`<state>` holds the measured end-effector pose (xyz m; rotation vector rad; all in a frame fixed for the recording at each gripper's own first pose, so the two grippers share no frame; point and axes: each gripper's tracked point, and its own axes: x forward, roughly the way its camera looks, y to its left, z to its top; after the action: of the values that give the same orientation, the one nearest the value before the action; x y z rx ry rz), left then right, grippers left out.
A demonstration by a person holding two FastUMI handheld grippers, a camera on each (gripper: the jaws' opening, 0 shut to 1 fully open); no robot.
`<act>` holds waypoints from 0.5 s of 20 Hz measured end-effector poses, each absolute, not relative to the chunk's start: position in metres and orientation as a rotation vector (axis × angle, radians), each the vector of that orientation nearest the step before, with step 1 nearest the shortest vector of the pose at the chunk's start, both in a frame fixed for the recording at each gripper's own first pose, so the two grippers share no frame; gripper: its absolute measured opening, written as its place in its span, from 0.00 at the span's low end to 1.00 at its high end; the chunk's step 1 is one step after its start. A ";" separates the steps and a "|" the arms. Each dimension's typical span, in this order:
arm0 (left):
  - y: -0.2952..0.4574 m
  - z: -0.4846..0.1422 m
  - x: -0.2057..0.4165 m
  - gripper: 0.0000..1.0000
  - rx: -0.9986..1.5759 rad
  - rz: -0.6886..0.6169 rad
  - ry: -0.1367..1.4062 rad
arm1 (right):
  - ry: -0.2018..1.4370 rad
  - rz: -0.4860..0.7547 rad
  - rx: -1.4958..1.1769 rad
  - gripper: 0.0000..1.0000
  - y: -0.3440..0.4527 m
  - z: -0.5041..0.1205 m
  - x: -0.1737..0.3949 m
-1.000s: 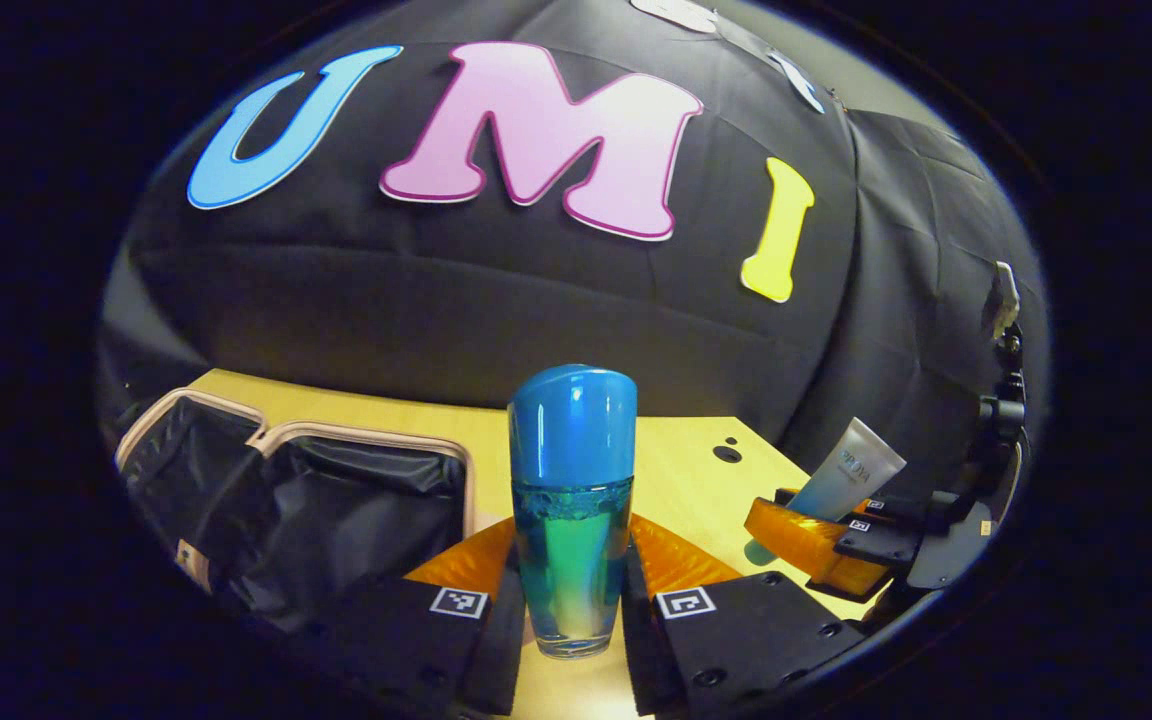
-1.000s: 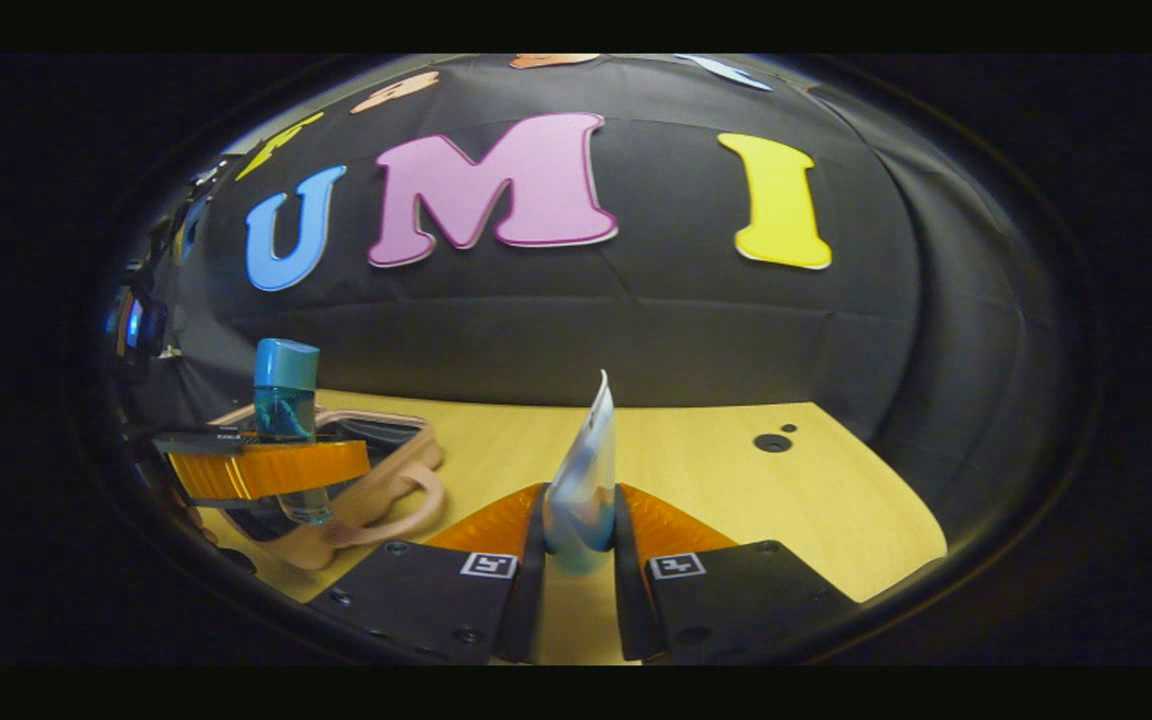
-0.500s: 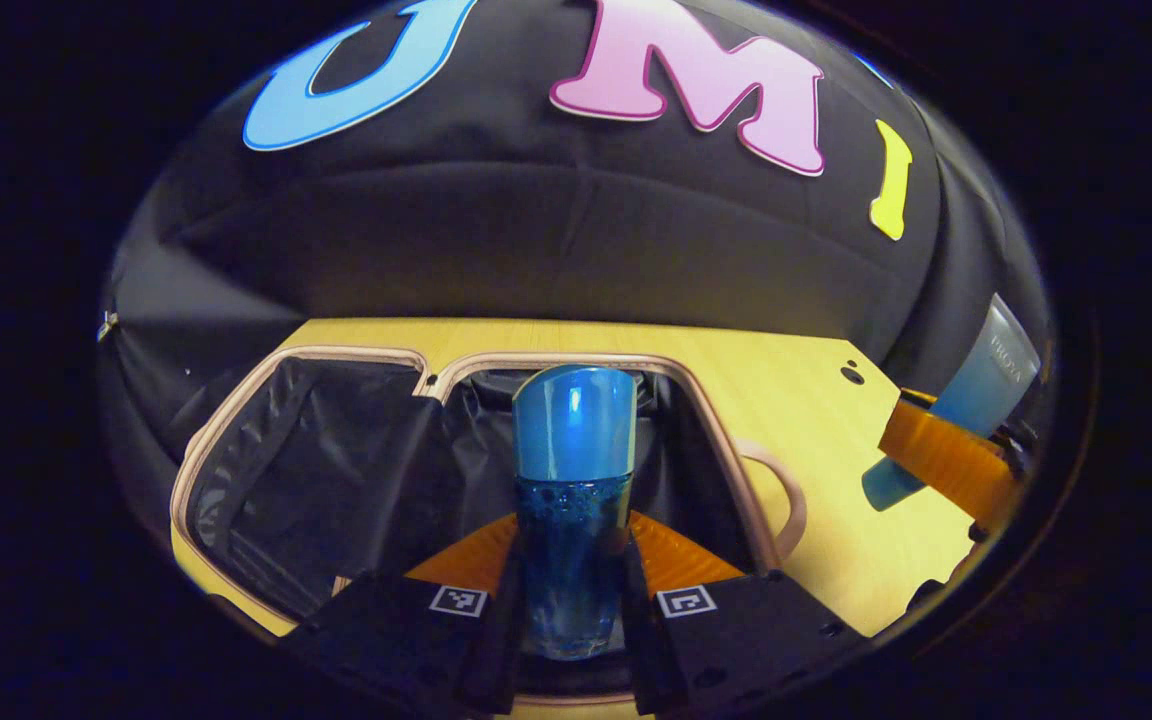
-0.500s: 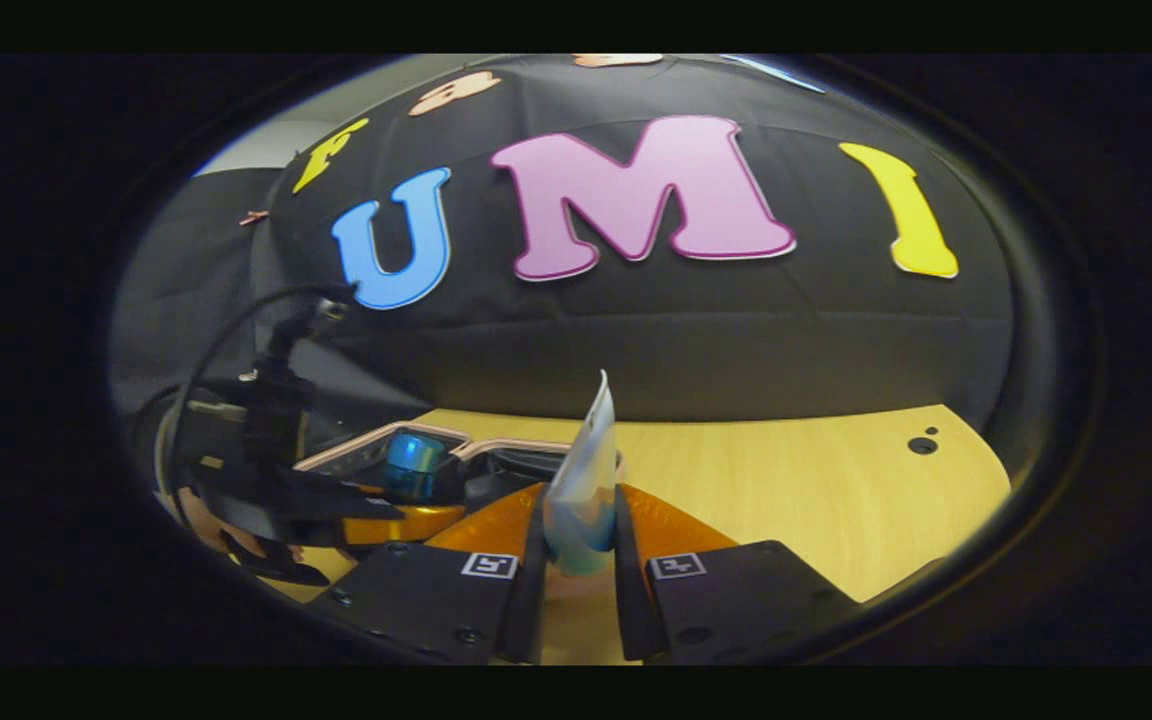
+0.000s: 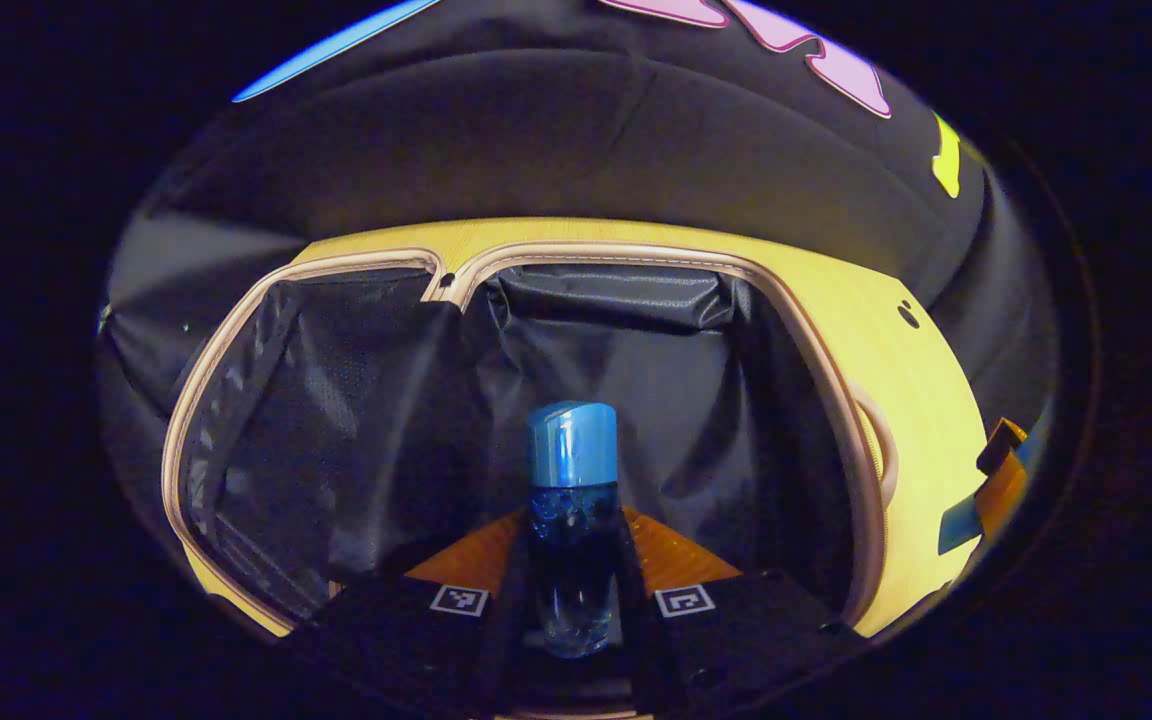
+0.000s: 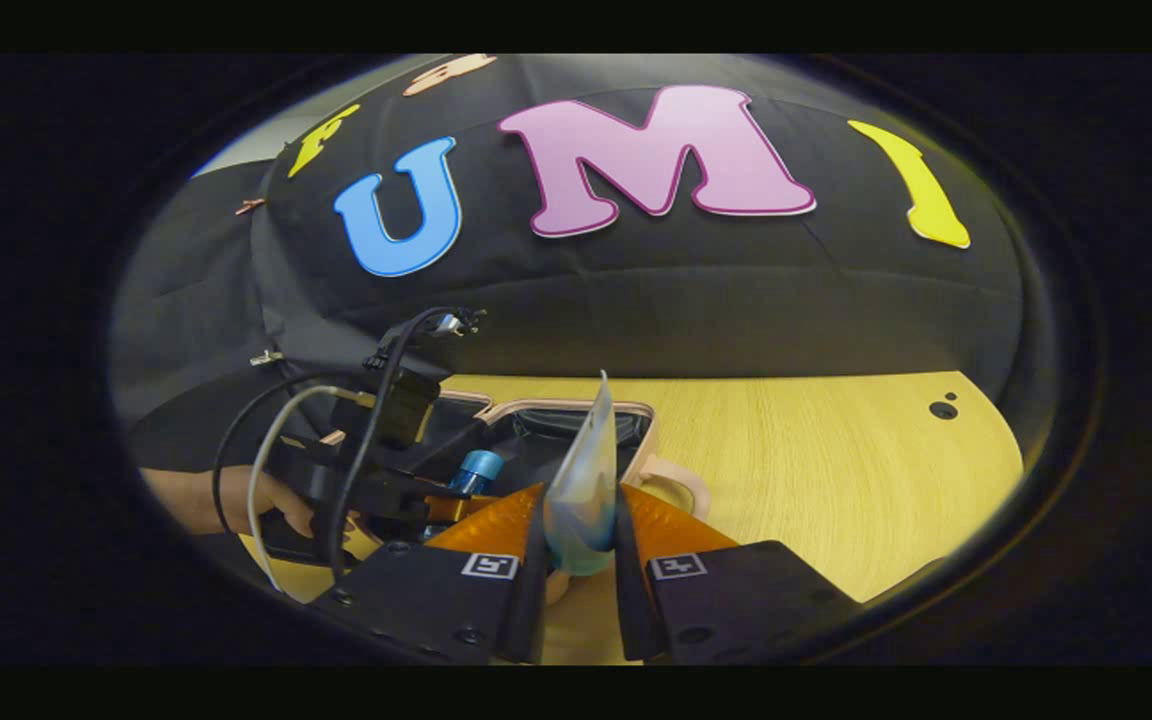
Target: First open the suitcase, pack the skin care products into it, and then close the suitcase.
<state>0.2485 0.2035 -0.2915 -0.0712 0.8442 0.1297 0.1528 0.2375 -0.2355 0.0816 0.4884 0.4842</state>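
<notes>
While the left gripper clamps the bottle over the open suitcase, the right gripper pinches the tube.

In the left gripper view the near rim of the open pink-trimmed, black-lined suitcase is hidden behind the left gripper, while in the right gripper view the blue-capped clear bottle is covered below its cap by that gripper's body and cables.
</notes>
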 end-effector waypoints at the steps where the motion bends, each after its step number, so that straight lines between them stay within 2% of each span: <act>1: 0.203 -0.292 0.248 0.51 -0.075 0.132 0.846 | 0.503 0.478 0.085 0.33 0.239 -0.237 0.153; 4: 0.211 -0.287 0.250 0.51 -0.066 0.143 0.824 | 0.522 0.459 0.107 0.33 0.244 -0.239 0.156; 5: 0.215 -0.278 0.248 0.53 -0.066 0.157 0.795 | 0.526 0.454 0.098 0.27 0.246 -0.241 0.158; 6: 0.220 -0.263 0.246 0.59 -0.080 0.166 0.744 | 0.535 0.451 0.089 0.33 0.249 -0.245 0.157; 7: 0.224 -0.241 0.242 0.61 -0.103 0.179 0.674 | 0.545 0.451 0.085 0.33 0.253 -0.247 0.157; 8: 0.232 -0.217 0.236 0.67 -0.125 0.193 0.600 | 0.553 0.449 0.086 0.37 0.259 -0.250 0.157; 9: 0.247 -0.195 0.225 0.73 -0.133 0.211 0.541 | 0.555 0.445 0.086 0.35 0.265 -0.253 0.158; 10: 0.260 -0.176 0.212 0.88 -0.134 0.233 0.497 | 0.565 0.443 0.086 0.33 0.272 -0.258 0.159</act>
<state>0.2119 0.2600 -0.1764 -0.1344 0.4971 0.2332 0.1590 0.2722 -0.2582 0.0858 0.5645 0.4425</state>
